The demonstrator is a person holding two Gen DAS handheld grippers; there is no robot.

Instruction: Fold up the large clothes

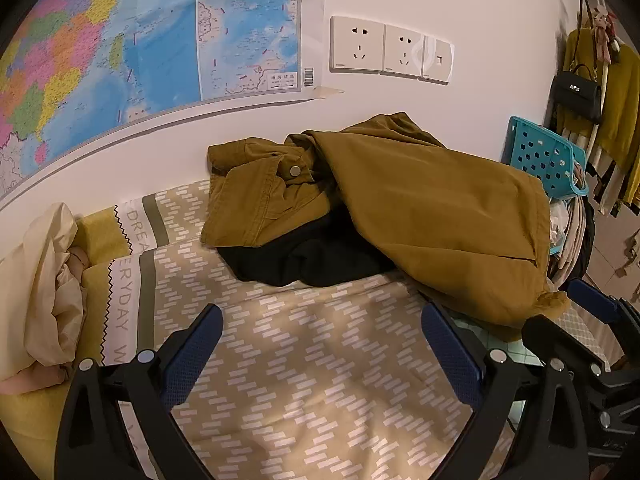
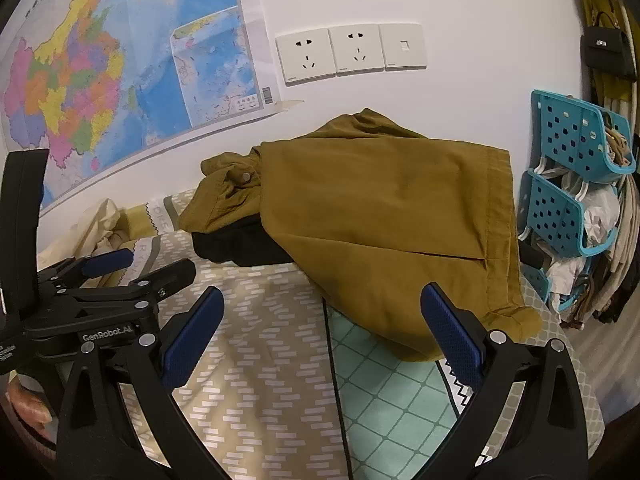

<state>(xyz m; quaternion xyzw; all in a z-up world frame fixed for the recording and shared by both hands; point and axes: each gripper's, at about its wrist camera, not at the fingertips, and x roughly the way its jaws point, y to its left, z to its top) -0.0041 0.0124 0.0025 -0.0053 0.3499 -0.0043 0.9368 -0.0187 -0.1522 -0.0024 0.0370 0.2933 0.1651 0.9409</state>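
Note:
A large mustard-brown jacket [image 1: 420, 216] lies crumpled on the bed against the wall, over a black garment [image 1: 312, 256]. It also shows in the right wrist view [image 2: 384, 216], with the black garment [image 2: 236, 244] under its left side. My left gripper [image 1: 320, 344] is open and empty, above the patterned bedsheet [image 1: 304, 380] in front of the jacket. My right gripper [image 2: 322, 324] is open and empty, just short of the jacket's near hem. The left gripper also shows in the right wrist view [image 2: 136, 268], to the left.
A cream cloth bundle [image 1: 44, 292] lies on pillows at the left. Blue plastic baskets [image 2: 576, 184] with clothes stand at the right of the bed. A map [image 1: 120, 48] and wall sockets [image 1: 388, 50] are on the wall behind. A teal checked blanket [image 2: 392, 396] lies under the right gripper.

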